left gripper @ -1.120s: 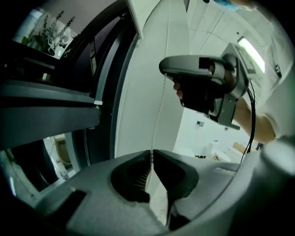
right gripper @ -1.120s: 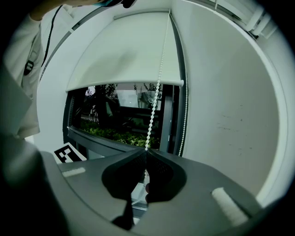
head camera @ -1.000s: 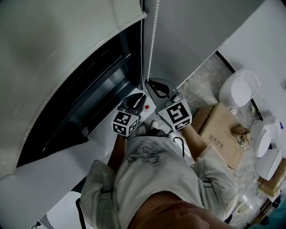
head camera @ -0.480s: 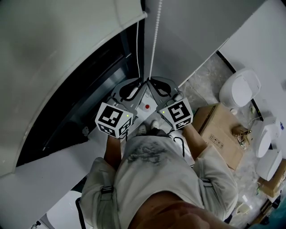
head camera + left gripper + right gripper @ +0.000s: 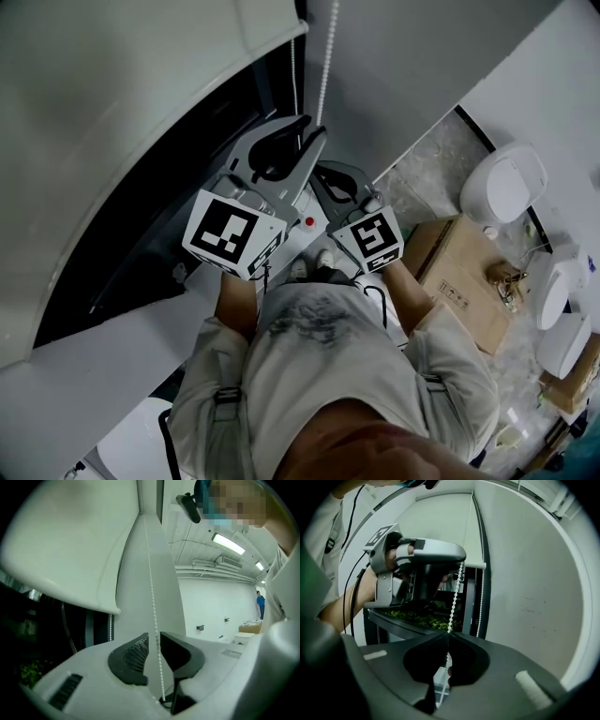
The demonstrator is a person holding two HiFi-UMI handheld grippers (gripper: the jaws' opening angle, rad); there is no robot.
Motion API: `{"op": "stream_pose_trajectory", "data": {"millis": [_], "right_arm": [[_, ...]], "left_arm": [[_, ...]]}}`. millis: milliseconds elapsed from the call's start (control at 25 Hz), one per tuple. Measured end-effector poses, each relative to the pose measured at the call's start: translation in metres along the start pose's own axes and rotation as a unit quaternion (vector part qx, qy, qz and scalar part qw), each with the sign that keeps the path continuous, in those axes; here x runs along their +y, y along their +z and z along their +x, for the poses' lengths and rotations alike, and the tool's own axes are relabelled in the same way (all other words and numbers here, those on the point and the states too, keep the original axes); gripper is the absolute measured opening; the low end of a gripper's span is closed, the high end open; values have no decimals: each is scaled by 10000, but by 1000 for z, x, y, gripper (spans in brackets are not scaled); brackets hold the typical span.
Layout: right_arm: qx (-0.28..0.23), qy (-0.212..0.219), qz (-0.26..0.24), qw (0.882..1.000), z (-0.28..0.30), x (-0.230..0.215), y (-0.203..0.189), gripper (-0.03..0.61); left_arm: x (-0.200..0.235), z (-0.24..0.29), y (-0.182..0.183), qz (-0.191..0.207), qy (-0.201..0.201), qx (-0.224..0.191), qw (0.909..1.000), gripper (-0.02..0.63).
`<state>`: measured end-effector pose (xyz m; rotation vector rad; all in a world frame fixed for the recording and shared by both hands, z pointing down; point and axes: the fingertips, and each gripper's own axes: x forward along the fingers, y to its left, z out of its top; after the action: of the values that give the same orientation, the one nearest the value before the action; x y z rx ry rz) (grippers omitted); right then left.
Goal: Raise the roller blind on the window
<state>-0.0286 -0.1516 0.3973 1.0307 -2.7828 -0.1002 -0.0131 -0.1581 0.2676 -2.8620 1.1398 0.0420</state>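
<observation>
Head view shows the person standing close to the window (image 5: 192, 192), with both grippers at the bead chain (image 5: 325, 56) that hangs beside the frame. The left gripper (image 5: 312, 127) is the upper of the two. The right gripper (image 5: 323, 176) sits just below it and is partly covered by it.

1. Left gripper (image 5: 154, 635): the jaws stand a narrow gap apart. The bead chain (image 5: 153, 620) runs down through this gap, and neither pad is pressed on it.
2. Right gripper (image 5: 447, 635): the jaw tips meet, and the bead chain (image 5: 454, 597) is pinched between them. The chain runs taut from here up to the left gripper (image 5: 424, 566), which a hand (image 5: 392, 557) holds.

The roller blind (image 5: 122, 103) covers the upper part of the window. Its bottom bar (image 5: 474, 566) hangs above the dark lower pane. The return run of the chain (image 5: 480, 602) hangs beside the frame, apart from both grippers. Green foliage (image 5: 417, 618) shows through the uncovered glass. A cardboard box (image 5: 464, 281) lies on the floor at the person's right.
</observation>
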Motion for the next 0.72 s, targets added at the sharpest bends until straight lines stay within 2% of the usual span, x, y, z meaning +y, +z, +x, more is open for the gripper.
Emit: {"op": "stream_pose_trajectory", "data": {"millis": [80,240,720], "right_arm": [[-10,10,-10,10000,1,2,1,11],[-16,14,-5,10000,2,3,1,11],[305,26,51,9995,10,3,-30,11]], "left_arm": [[1,4,9,46,4,-45,10000,80],[1,10,14,155,46,24,9999,15],[0,5,-19,-210,117,194,9995,11]]}}
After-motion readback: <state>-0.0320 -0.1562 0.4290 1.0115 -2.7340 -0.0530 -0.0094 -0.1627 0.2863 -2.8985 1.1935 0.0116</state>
